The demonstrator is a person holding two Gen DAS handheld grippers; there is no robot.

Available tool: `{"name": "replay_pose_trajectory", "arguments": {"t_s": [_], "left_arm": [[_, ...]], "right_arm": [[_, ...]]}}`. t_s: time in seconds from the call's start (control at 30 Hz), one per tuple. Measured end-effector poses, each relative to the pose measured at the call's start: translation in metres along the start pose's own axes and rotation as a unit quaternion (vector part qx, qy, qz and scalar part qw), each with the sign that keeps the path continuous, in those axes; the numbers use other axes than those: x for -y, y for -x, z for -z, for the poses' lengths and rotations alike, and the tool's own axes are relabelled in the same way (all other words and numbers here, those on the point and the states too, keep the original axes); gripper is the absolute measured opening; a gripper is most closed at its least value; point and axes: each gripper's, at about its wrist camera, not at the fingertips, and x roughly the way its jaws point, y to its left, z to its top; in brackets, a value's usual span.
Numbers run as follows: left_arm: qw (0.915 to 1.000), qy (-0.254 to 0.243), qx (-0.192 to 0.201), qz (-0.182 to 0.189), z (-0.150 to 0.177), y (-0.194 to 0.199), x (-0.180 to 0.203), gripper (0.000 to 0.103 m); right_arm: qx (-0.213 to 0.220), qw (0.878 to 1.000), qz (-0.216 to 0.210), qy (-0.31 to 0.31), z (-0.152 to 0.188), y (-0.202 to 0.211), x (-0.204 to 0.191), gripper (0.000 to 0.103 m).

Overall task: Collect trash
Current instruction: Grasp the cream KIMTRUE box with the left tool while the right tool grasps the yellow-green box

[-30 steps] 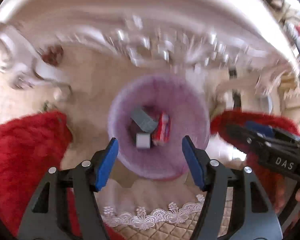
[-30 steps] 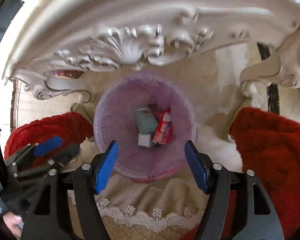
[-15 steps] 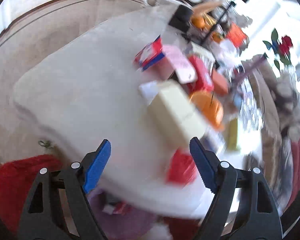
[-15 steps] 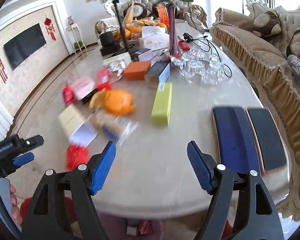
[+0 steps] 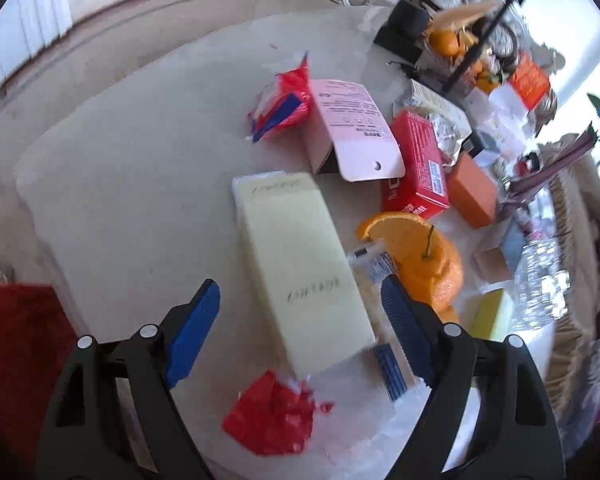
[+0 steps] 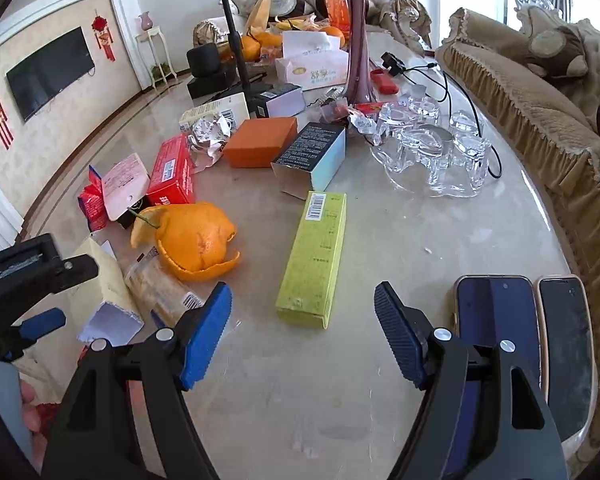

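Observation:
My left gripper (image 5: 300,312) is open and empty above the marble table, its fingers either side of a pale cream box (image 5: 300,264). A red wrapper (image 5: 272,416) lies just below it and orange peel (image 5: 420,256) to its right. My right gripper (image 6: 302,320) is open and empty, hovering in front of a yellow-green box (image 6: 314,260). The orange peel (image 6: 196,240), a clear wrapper (image 6: 160,288) and the cream box (image 6: 104,284) lie to its left. The left gripper's body (image 6: 24,280) shows at the left edge.
Two phones (image 6: 524,344) lie at the table's right front edge. Glass cups on a tray (image 6: 436,152), a purple vase (image 6: 358,40), red (image 6: 172,172), orange (image 6: 260,140) and dark boxes (image 6: 312,156), tissue box and fruit crowd the back. A sofa (image 6: 540,100) runs along the right.
Both grippers have risen from over the purple bin under the table to above the tabletop. They have moved closer to the boxes since half a second ago. Both stay open.

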Motion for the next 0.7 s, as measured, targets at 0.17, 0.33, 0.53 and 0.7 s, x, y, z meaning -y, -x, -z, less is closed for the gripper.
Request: {"name": "replay_pose_trajectory", "arguments": {"t_s": [0.17, 0.33, 0.53, 0.7], "left_arm": [[0.9986, -0.012, -0.028, -0.043, -0.011, -0.028, 0.001, 0.081], [0.9963, -0.058, -0.030, -0.056, -0.026, -0.044, -0.006, 0.081], [0.9884, -0.137, -0.030, -0.059, -0.053, -0.056, -0.024, 0.081], [0.9738, -0.225, -0.011, -0.032, -0.057, -0.051, -0.032, 0.080]], "right_arm": [[-0.010, 1.000, 0.007, 0.009, -0.008, -0.011, 0.002, 0.070], [-0.027, 0.999, 0.031, 0.026, -0.011, -0.028, 0.000, 0.070], [-0.044, 0.997, 0.062, 0.011, -0.010, -0.046, 0.006, 0.070], [-0.034, 0.996, 0.077, 0.017, -0.007, -0.048, 0.002, 0.070]]}}
